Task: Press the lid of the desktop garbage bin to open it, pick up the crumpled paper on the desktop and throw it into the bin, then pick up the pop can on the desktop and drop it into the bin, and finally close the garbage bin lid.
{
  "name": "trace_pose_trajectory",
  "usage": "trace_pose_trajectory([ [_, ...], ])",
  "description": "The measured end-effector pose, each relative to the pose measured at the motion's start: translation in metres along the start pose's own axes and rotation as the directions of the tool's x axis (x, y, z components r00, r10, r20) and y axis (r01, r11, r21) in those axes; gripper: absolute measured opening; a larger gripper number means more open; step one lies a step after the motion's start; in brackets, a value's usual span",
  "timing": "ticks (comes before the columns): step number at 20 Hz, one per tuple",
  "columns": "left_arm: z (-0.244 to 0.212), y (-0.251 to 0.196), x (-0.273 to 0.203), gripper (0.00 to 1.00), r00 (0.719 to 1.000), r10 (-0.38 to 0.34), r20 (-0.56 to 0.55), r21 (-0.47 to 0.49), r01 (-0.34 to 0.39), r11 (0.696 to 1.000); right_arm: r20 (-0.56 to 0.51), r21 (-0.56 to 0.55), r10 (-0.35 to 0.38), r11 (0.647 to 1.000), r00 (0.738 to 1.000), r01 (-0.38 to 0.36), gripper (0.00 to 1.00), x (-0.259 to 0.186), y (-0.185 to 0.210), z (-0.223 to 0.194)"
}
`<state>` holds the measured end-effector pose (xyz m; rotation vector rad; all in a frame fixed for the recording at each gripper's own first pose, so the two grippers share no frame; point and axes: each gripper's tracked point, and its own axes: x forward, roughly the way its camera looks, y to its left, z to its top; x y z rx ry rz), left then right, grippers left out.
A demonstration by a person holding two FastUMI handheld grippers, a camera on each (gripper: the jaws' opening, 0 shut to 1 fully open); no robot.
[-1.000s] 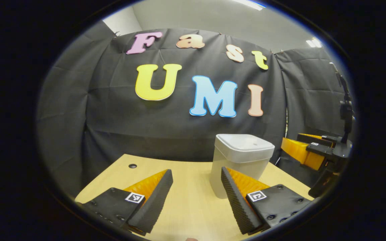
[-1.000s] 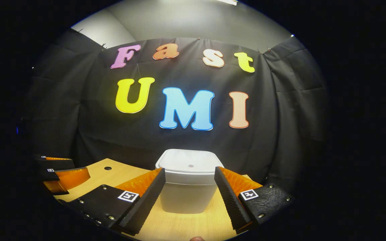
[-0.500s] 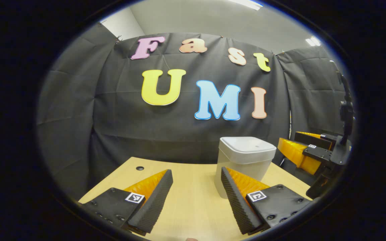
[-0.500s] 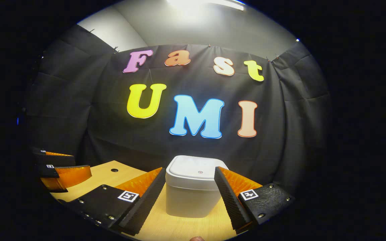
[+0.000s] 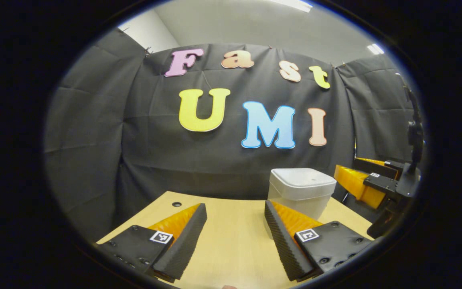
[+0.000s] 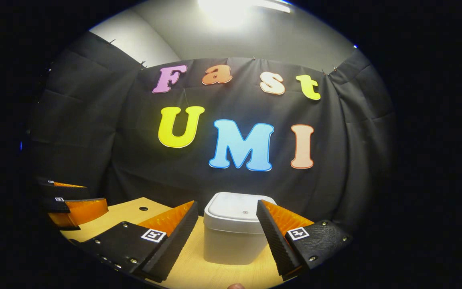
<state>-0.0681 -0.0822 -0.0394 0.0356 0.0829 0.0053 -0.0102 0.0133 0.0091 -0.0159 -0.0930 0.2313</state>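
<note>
Though unopened, pale squarish bin, lid flat.

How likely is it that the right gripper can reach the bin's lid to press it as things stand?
Probably yes: the right gripper is open, and the bin's closed lid sits straight ahead between its fingers, with nothing in between.

My left tongs hang open over the counter; the lidded bin stands ahead, right tongs beside it.
</note>
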Motion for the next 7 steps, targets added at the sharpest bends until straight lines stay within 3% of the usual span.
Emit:
trace_pose_trajectory([
  [2, 0.0022, -0.0030, -0.0017, 1.00, 1.000, 0.009, 0.006, -0.003, -0.009, 1.000, 0.007, -0.019, 0.005, 1.000, 1.000, -0.005, 0.94, -0.0022, -0.0039, 0.0030],
  [7, 0.0031, -0.0096, -0.0020, 1.00, 0.999, 0.031, 0.014, 0.003, -0.031, 1.000, 0.005, -0.035, 0.047, 0.998, 0.999, -0.047, 0.94, -0.0063, -0.0033, 0.0048],
])
